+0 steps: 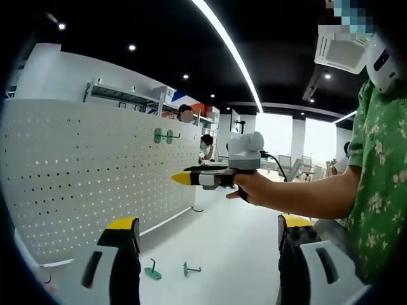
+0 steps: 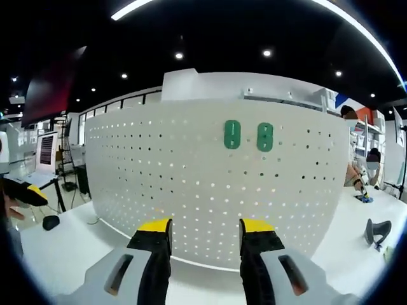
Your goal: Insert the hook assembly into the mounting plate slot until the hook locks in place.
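Both grippers' jaws gape empty before the white perforated pegboard [image 2: 210, 184]; two green plastic hooks [image 1: 152, 273] lie on the counter [image 1: 229, 254], awaiting pickup

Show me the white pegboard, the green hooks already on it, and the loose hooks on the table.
pegboard [image 2: 191, 184], right gripper view, perforated face.
mounted green hooks [image 2: 233, 135], right gripper view, left plate.
loose hooks [image 1: 152, 273], left gripper view, green base.

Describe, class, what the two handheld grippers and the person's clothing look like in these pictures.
Each gripper has two black jaws with yellow tips on pale grey bodies with dark slots. In the left gripper view, the right gripper carries a white rounded box with a black cable behind it. The person wears a green floral short sleeve.
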A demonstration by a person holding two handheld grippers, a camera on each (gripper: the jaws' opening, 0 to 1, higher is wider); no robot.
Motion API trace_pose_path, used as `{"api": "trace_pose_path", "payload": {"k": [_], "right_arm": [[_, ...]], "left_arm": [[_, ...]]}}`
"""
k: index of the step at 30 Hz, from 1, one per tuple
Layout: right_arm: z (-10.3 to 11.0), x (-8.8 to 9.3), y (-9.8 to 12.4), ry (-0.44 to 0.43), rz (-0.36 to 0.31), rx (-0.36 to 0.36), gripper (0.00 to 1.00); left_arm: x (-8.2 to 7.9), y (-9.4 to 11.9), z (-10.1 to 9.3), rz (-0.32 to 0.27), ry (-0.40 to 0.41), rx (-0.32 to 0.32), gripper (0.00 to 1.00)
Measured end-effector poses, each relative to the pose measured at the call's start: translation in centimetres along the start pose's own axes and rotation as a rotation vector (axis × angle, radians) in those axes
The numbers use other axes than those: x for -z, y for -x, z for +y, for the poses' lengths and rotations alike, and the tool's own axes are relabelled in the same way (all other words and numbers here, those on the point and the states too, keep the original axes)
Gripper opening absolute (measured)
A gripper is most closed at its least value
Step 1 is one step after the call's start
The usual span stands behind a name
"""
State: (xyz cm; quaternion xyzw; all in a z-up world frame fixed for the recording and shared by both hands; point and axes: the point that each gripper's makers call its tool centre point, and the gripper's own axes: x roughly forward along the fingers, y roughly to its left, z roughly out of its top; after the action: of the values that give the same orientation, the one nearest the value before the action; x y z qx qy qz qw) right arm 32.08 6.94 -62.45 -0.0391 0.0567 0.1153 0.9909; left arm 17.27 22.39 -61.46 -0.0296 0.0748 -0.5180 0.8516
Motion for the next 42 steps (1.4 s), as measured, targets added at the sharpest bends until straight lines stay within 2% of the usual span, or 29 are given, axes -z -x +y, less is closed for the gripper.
{"api": "trace_pose_path", "payload": {"k": [16, 26, 42], "right_arm": [[1.8, 2.0, 2.6, -0.005, 0.031, -0.04, 0.43], [2.9, 3.9, 4.0, -0.001, 0.066, -0.069, 0.42], [3.8, 3.5, 4.8, 0.015, 0.056, -0.094, 0.42]], "left_arm": [[1.2, 0.5, -0.4, 0.015, 0.021, -0.017, 0.91], [1.6, 0.6, -0.5, 0.019, 0.028, -0.023, 0.91], [1.9, 1.5, -0.4, 0.024, 0.022, -0.043, 0.91]]}}
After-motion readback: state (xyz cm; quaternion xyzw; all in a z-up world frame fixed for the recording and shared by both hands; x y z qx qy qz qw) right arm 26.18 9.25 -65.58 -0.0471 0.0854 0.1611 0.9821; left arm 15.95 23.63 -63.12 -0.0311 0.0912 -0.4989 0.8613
